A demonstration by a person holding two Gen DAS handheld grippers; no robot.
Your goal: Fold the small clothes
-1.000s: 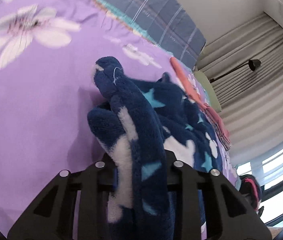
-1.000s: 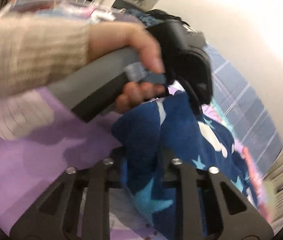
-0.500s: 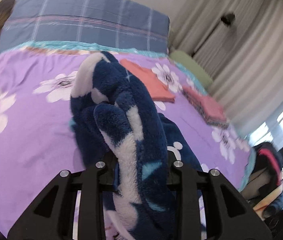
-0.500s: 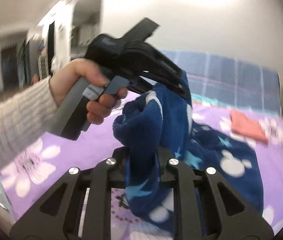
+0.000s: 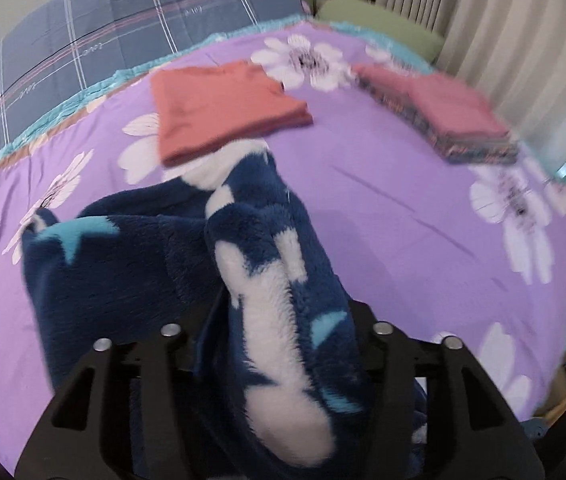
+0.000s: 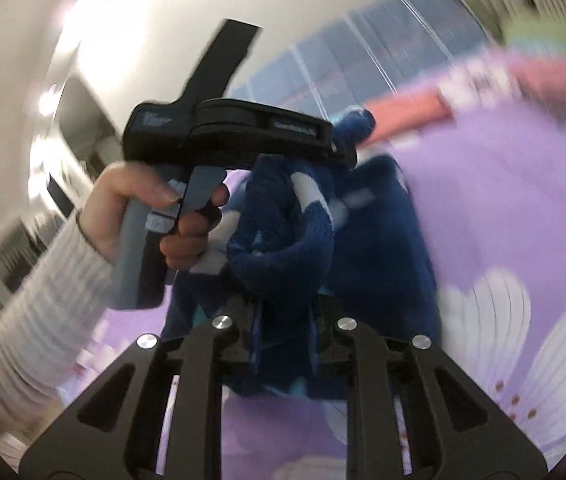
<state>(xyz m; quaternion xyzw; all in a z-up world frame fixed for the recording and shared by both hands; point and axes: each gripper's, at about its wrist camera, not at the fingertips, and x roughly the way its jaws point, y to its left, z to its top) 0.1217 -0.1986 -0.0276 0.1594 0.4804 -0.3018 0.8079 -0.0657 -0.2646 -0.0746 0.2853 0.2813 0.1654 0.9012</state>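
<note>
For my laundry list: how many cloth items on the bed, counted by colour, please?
Navy fleece garment, held by both grippers: 1
Orange-red folded piece: 1
Pink-topped folded stack: 1 stack; pieces inside cannot be counted
Total: 3

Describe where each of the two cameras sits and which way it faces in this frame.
Left wrist: on the left gripper, angled down over the purple bedspread toward folded clothes; only its own black fingers show.
Right wrist: on the right gripper, looking sideways at the person's left hand and cream sleeve.
Shared: the blue fleece garment between both grippers' fingers, the bedspread, the coral folded piece.
</note>
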